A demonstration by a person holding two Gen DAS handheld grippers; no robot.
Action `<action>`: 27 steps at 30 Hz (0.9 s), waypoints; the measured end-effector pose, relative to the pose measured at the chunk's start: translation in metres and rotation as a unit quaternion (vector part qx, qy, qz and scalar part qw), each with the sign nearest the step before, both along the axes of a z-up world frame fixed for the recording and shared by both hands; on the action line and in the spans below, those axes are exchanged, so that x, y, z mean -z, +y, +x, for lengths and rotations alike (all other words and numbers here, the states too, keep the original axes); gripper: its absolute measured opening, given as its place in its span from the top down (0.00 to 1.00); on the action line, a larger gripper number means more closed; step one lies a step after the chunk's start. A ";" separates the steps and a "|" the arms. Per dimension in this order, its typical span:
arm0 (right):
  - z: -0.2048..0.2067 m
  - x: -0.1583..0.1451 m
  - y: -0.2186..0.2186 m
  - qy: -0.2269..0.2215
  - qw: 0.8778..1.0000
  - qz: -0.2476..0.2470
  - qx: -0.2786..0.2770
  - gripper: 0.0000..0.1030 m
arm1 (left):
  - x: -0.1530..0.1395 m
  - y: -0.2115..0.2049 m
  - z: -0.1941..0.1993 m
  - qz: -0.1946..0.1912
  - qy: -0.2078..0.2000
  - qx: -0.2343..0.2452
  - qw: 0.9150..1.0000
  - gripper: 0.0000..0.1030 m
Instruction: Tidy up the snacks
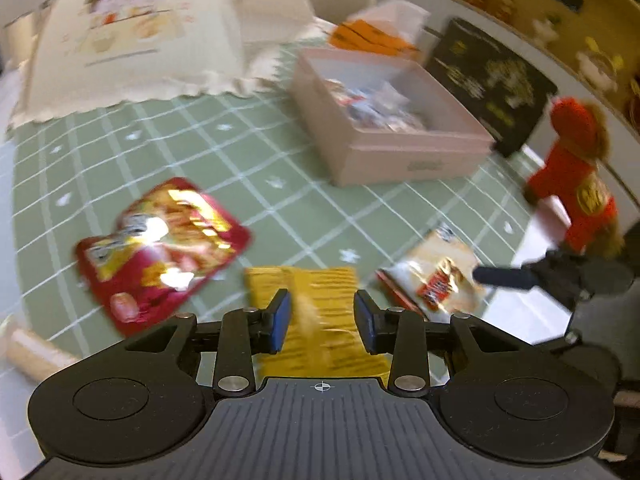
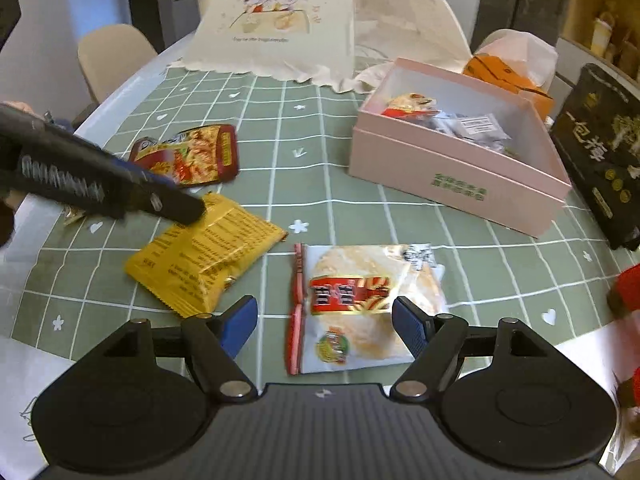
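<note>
A yellow snack packet [image 1: 320, 312] [image 2: 208, 256] lies on the green checked tablecloth. My left gripper [image 1: 322, 318] is open, its jaws either side of the packet just above it; it also shows in the right wrist view [image 2: 176, 208] at the packet's far end. A white rice-cracker packet [image 2: 360, 304] [image 1: 436, 280] lies flat between the open jaws of my right gripper [image 2: 324, 320]. A red snack bag [image 1: 160, 248] [image 2: 192, 156] lies to the left. A pink box [image 1: 400, 148] [image 2: 460, 176] holds several wrapped snacks.
A black box [image 2: 604, 152] [image 1: 488, 80] stands right of the pink box. An orange packet with a white bag [image 2: 512, 68] lies behind it. A red plush toy [image 1: 576, 184] sits at the right edge. A cream food cover [image 2: 280, 20] stands at the back, with chairs [image 2: 112, 56] beyond.
</note>
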State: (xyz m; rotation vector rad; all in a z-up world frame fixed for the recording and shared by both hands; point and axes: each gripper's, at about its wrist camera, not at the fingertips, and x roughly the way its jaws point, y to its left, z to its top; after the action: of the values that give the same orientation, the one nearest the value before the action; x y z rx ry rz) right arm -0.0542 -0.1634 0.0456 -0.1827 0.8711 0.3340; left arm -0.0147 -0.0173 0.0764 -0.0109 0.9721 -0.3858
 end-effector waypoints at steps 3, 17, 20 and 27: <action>-0.001 -0.008 -0.019 -0.010 1.000 -0.003 0.028 0.27 | 0.015 -0.026 0.000 0.063 0.000 0.009 0.998 0.60; -0.006 0.003 -0.072 0.023 0.994 0.032 0.102 0.27 | 0.026 -0.033 -0.007 0.114 -0.023 0.013 0.993 0.28; -0.007 0.009 -0.068 0.037 0.994 0.042 0.099 0.27 | 0.029 -0.015 -0.002 0.097 0.000 -0.018 0.995 0.27; -0.011 0.010 -0.061 0.045 0.993 0.064 0.084 0.27 | 0.035 -0.010 0.006 0.072 0.020 -0.034 0.997 0.26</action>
State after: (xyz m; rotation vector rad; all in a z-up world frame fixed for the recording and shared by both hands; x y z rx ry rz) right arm -0.0653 -0.2243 0.0354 0.0245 0.9453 0.2404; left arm -0.0091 -0.0270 0.0418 0.0788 1.0355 -0.2538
